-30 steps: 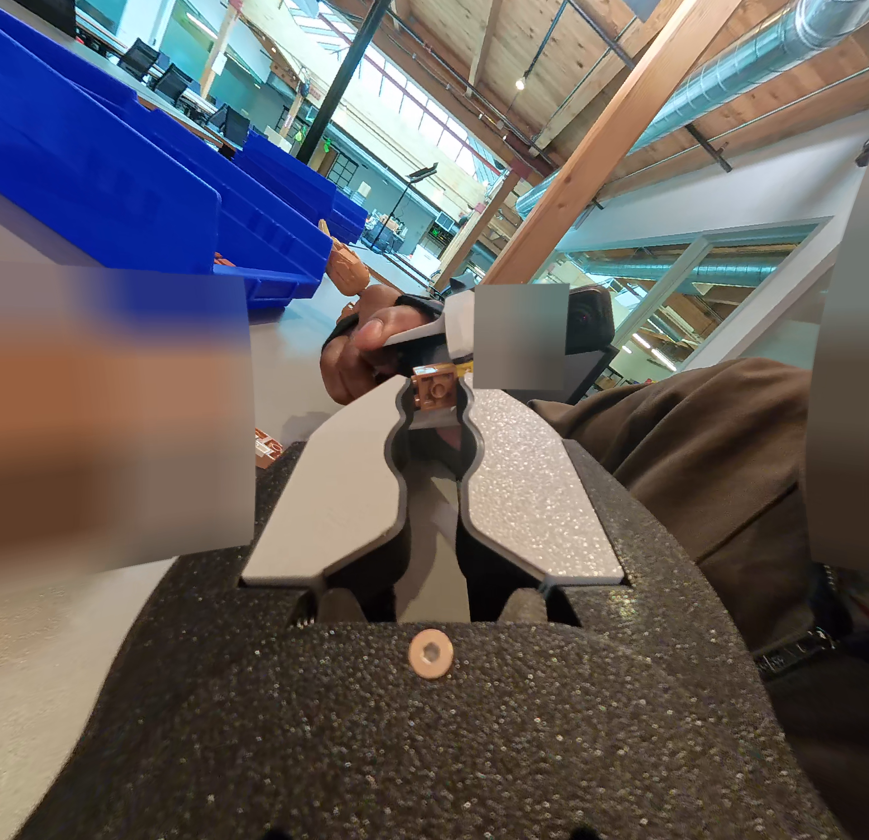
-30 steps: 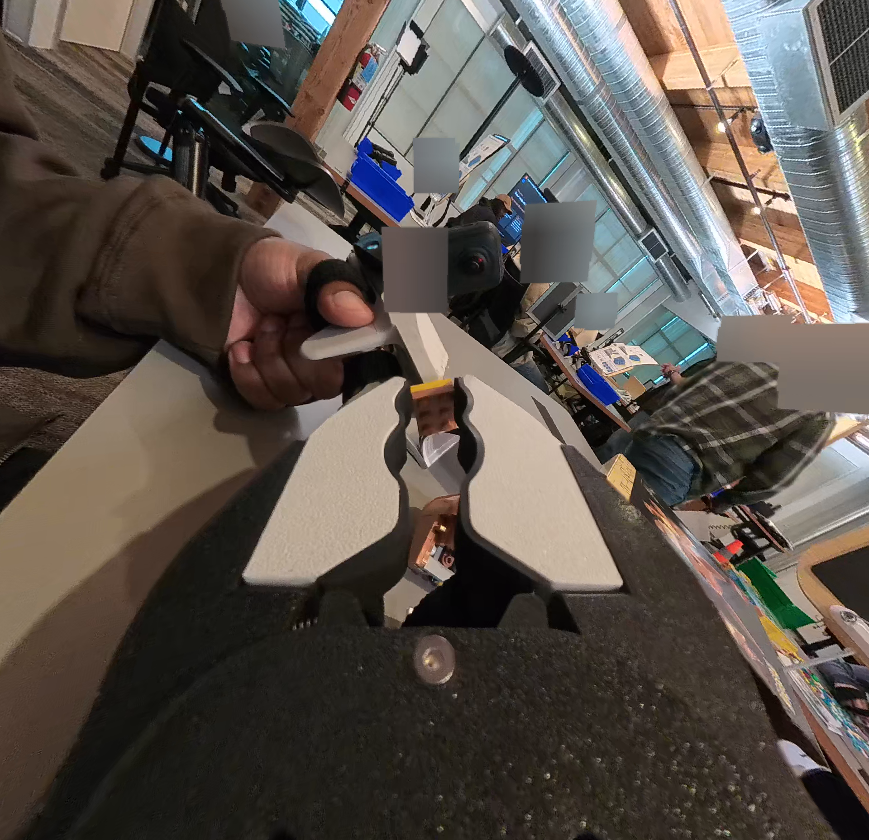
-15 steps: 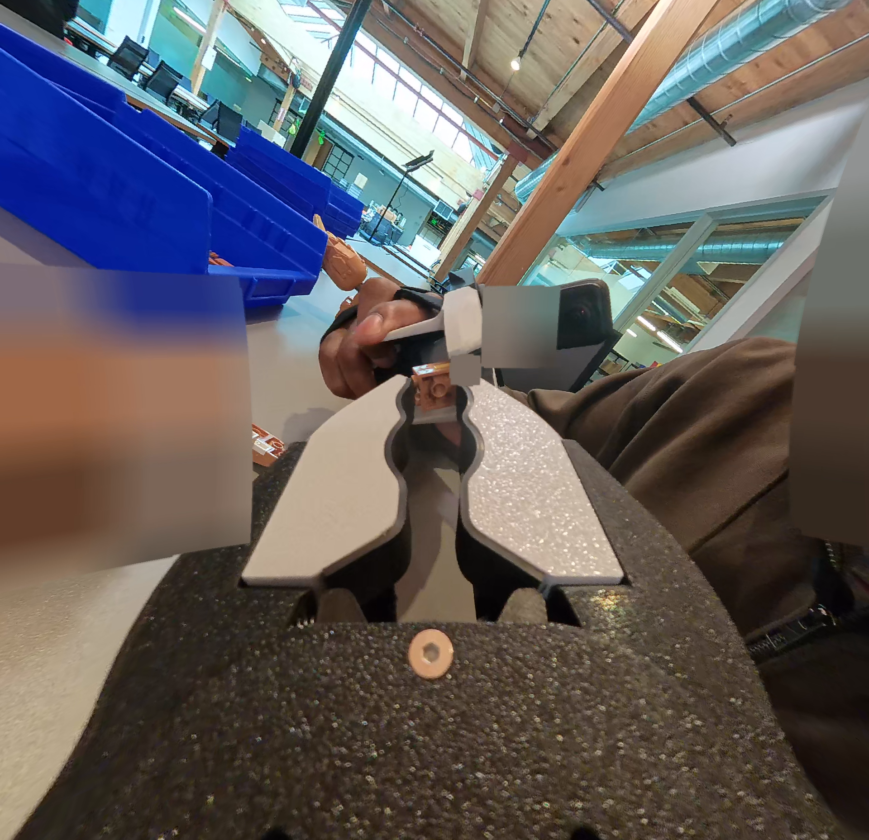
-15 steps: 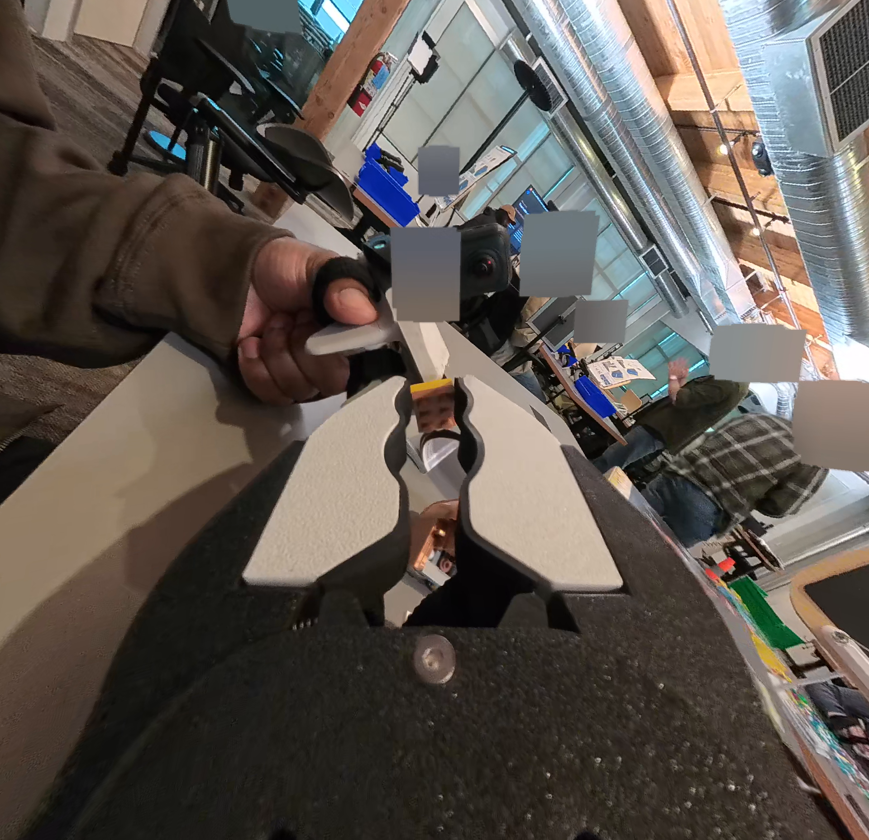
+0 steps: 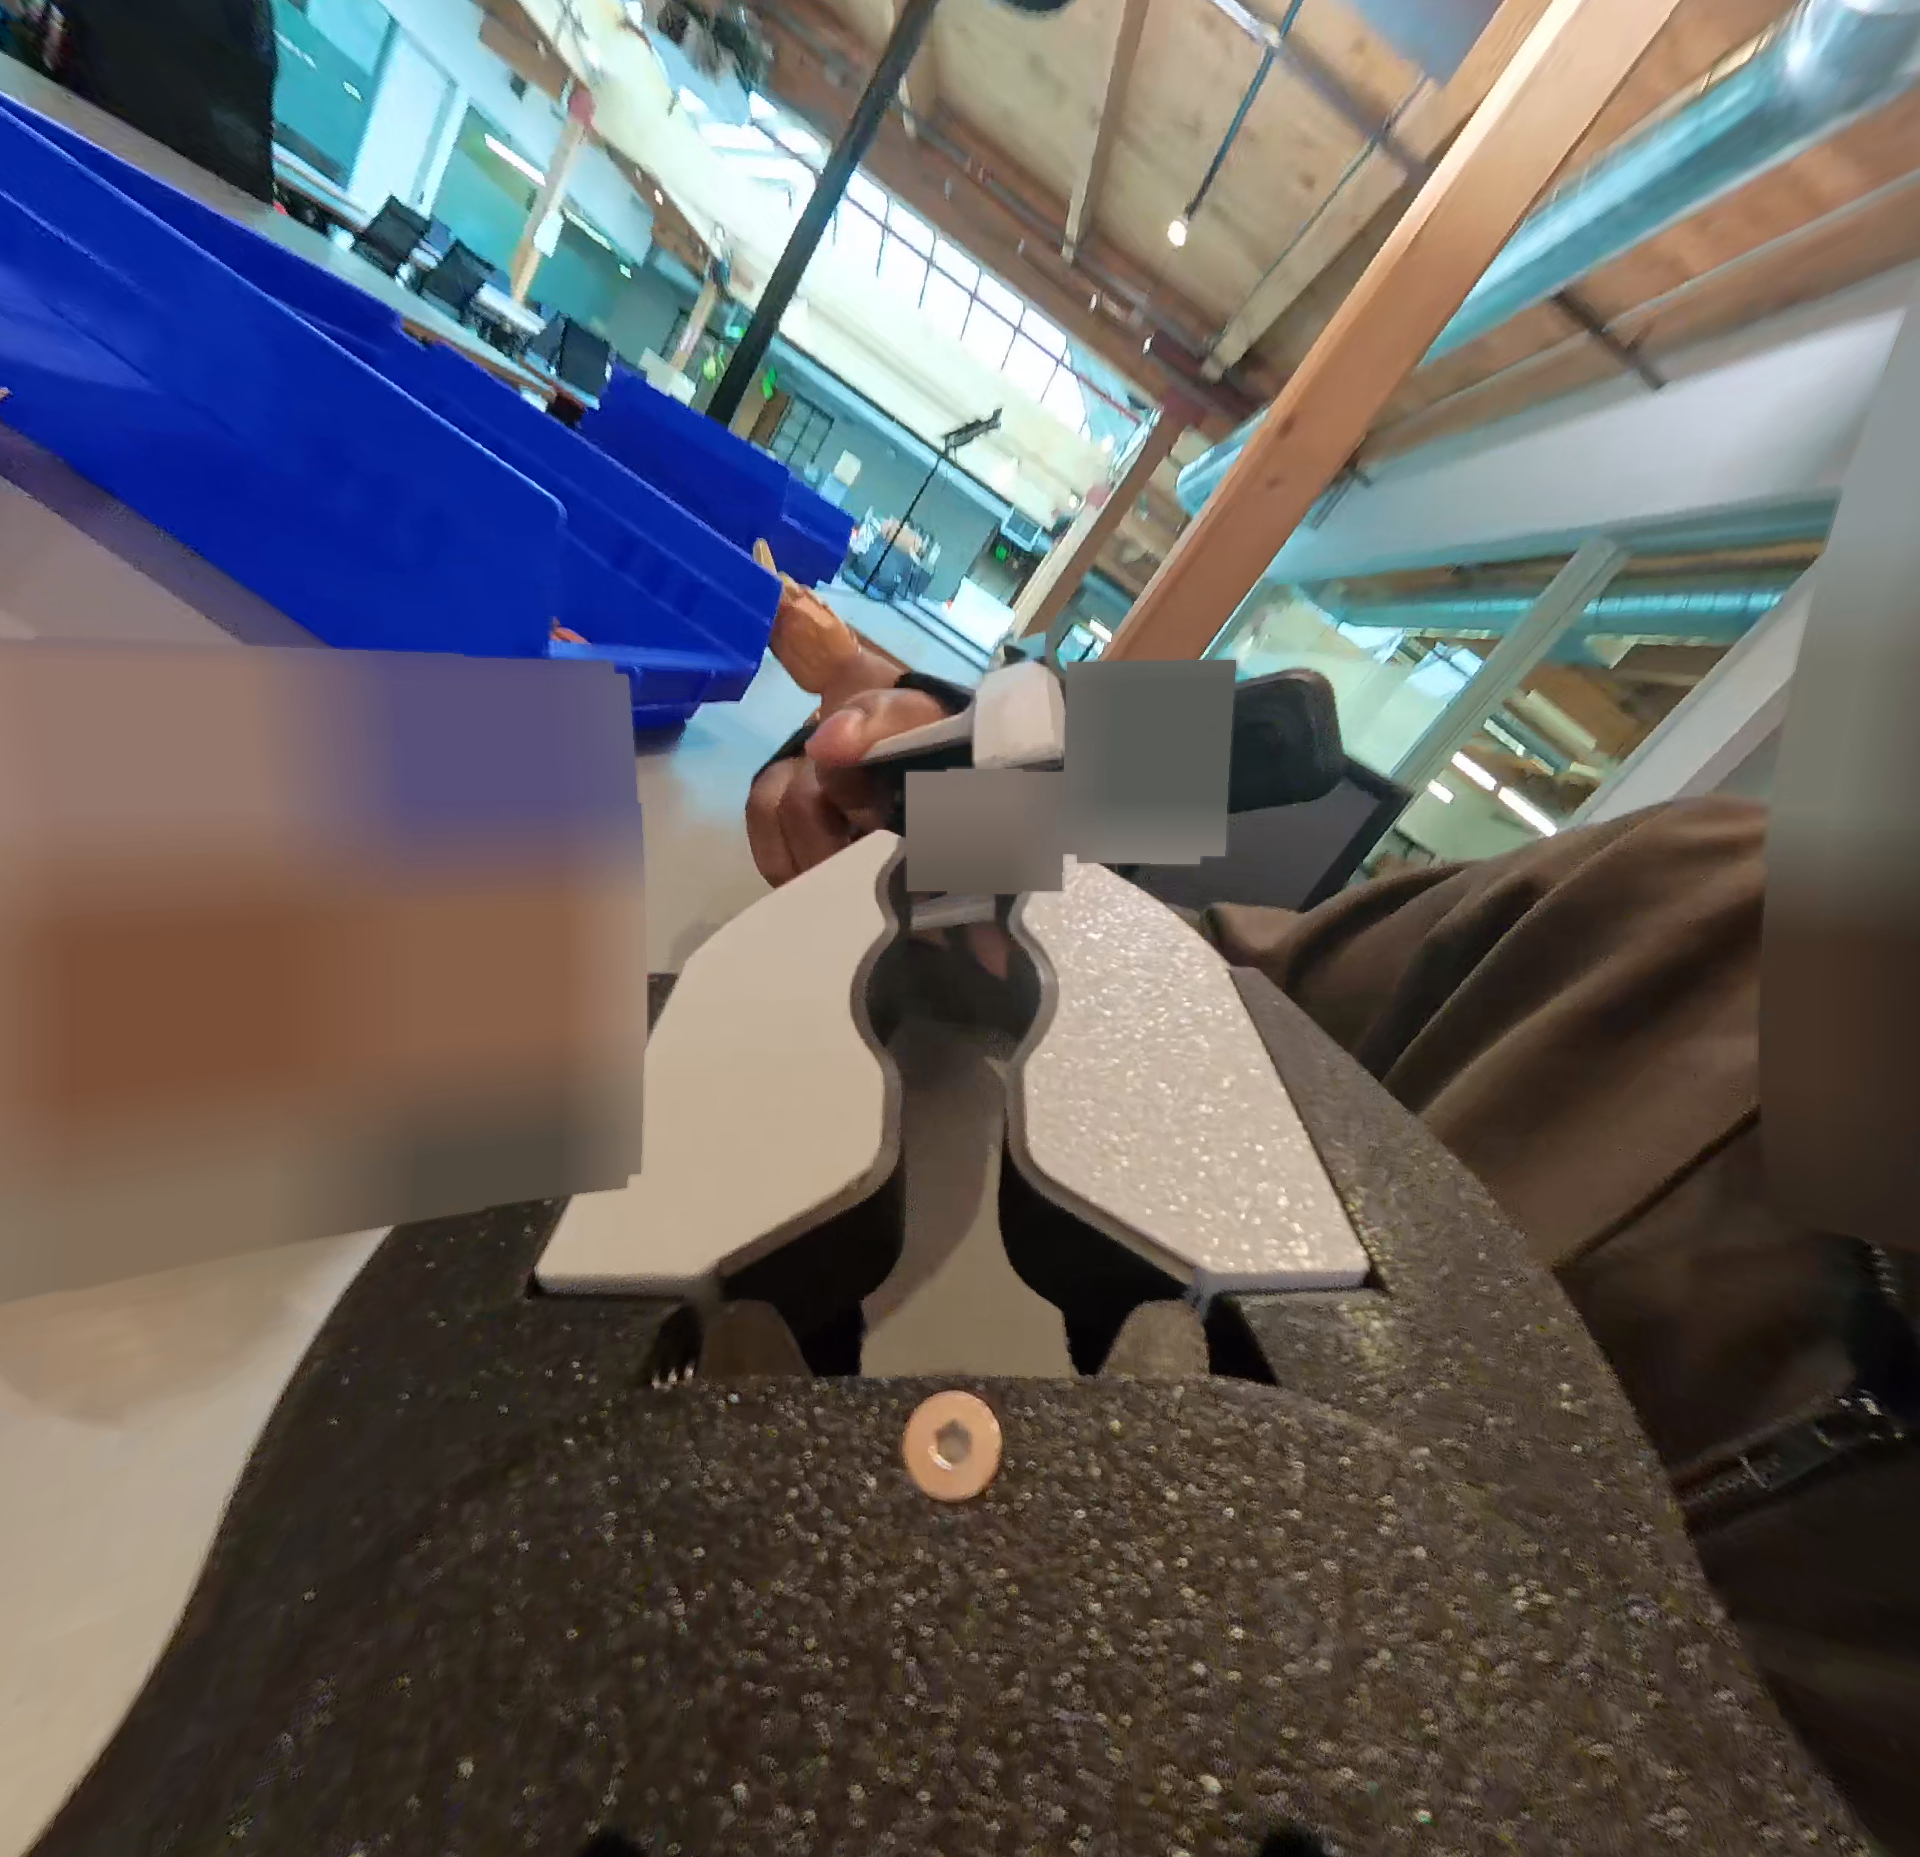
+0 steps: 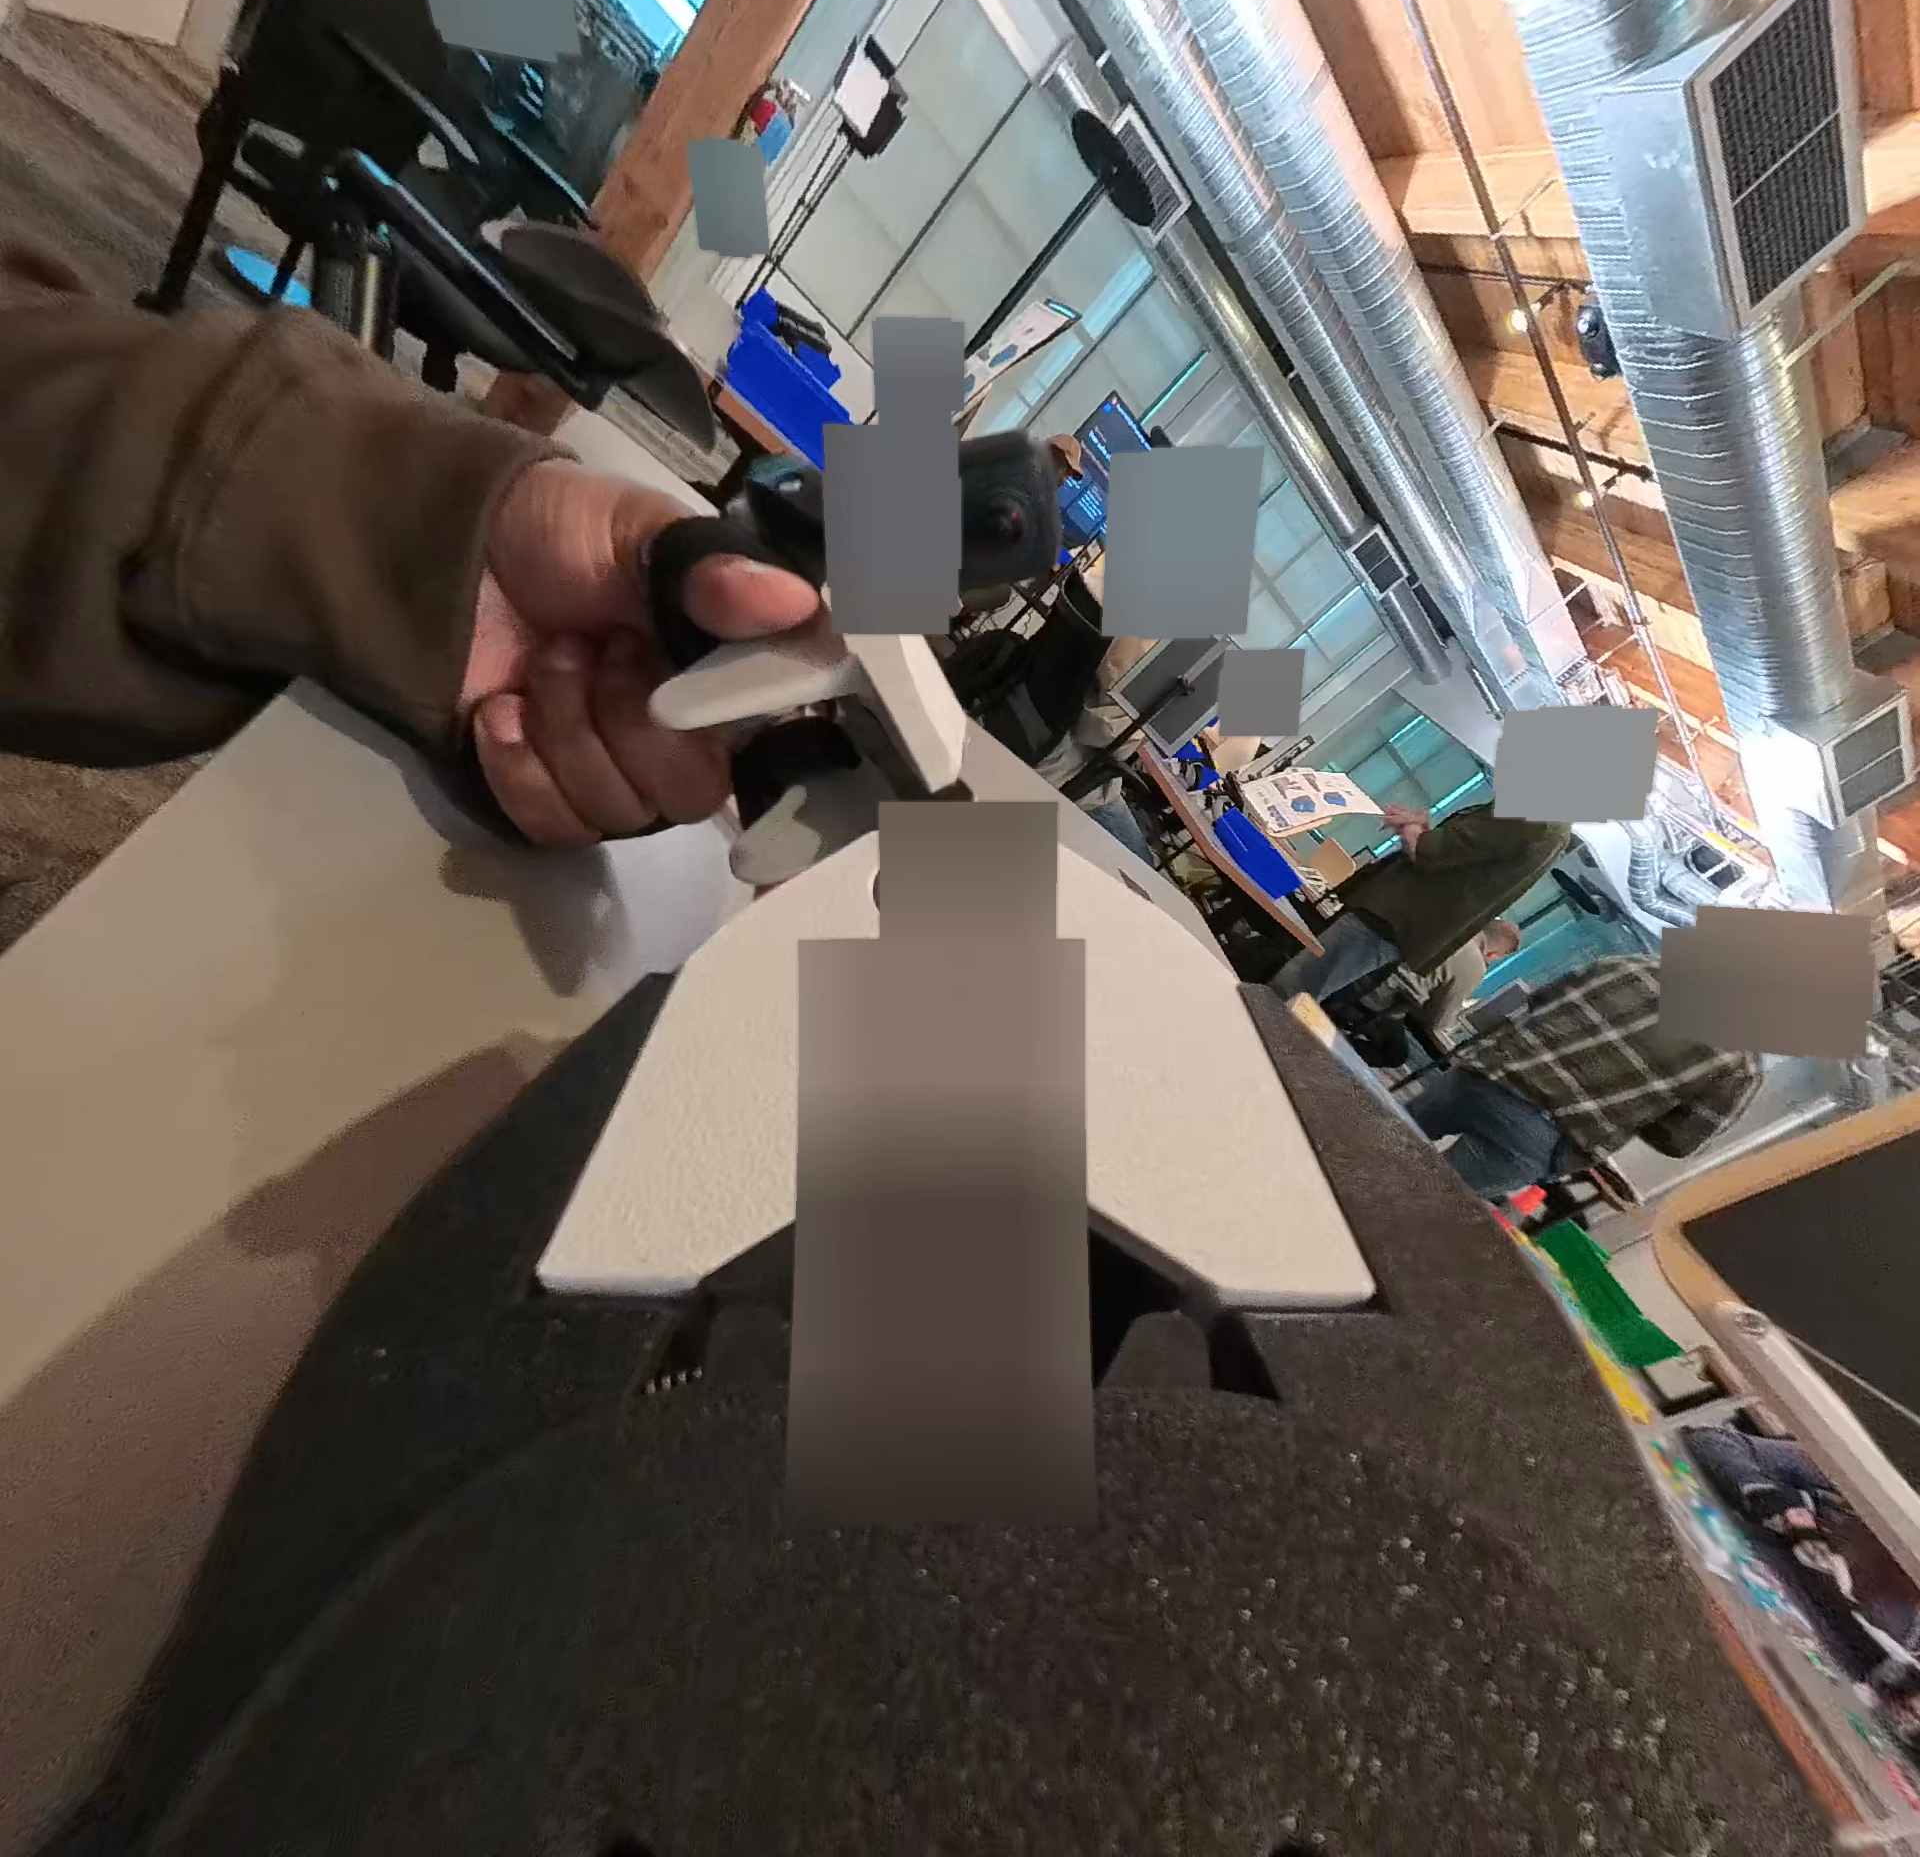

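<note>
My left gripper [image 5: 961, 872] and right gripper [image 6: 966, 862] face each other tip to tip just above the grey table [image 5: 707, 768]. A mosaic patch covers both tips, so the small brown brick seen there earlier is hidden. The left fingers [image 5: 790, 1059] stand narrowly apart, as before. The right fingers [image 6: 707, 1101] sit where they were, with the gap between them covered. A hand [image 5: 821, 779] holds the right gripper in the left wrist view. A hand [image 6: 582, 685] in a brown sleeve holds the left gripper in the right wrist view.
Blue bins [image 5: 312, 477] stand in a row on the table to the left, with a tan toy figure [image 5: 821, 633] beside them. A brown sleeve [image 5: 1558, 1028] fills the right side. Seated people [image 6: 1558, 1059] and desks lie beyond the table edge [image 6: 260, 976]. Left and right tips are no more than a few centimetres apart.
Both views have tilted and shifted a little. The grippers stay tip to tip with the same finger spacing. The brick at the tips is now hidden behind patches.
</note>
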`<action>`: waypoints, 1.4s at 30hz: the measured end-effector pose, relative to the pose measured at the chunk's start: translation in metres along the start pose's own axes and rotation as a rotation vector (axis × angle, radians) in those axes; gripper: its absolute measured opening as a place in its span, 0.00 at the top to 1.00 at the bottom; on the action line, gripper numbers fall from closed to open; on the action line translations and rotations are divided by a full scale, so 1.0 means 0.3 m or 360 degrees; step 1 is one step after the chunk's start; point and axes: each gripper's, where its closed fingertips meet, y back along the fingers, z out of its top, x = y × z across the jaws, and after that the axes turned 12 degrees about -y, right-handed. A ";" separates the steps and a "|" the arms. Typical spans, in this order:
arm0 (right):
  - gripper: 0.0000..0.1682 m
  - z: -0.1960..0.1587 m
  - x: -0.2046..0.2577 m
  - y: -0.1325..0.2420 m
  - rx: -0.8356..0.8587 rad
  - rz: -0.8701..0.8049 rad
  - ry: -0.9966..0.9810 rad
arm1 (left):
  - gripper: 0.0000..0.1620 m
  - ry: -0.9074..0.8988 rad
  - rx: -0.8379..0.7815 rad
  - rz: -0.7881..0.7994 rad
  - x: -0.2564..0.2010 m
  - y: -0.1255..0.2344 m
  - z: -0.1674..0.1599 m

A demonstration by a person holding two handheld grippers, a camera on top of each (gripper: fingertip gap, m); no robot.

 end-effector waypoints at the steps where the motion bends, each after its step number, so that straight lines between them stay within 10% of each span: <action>1: 0.90 -0.005 0.003 -0.003 0.0012 -0.0004 0.0023 | 0.89 -0.0025 0.0038 -0.0001 -0.007 -0.013 -0.009; 17: 0.90 -0.023 0.016 -0.017 0.0066 -0.0038 0.0122 | 0.89 -0.0335 0.0155 0.0159 0.006 -0.048 -0.036; 32: 0.81 0.027 -0.057 -0.013 -0.0176 0.0670 -0.2033 | 0.89 -0.1405 0.0038 0.0389 -0.033 -0.012 0.041; 42: 0.83 0.010 -0.181 0.007 -0.0078 0.0450 -0.1960 | 0.89 -0.1685 0.0092 0.0504 -0.010 -0.033 0.139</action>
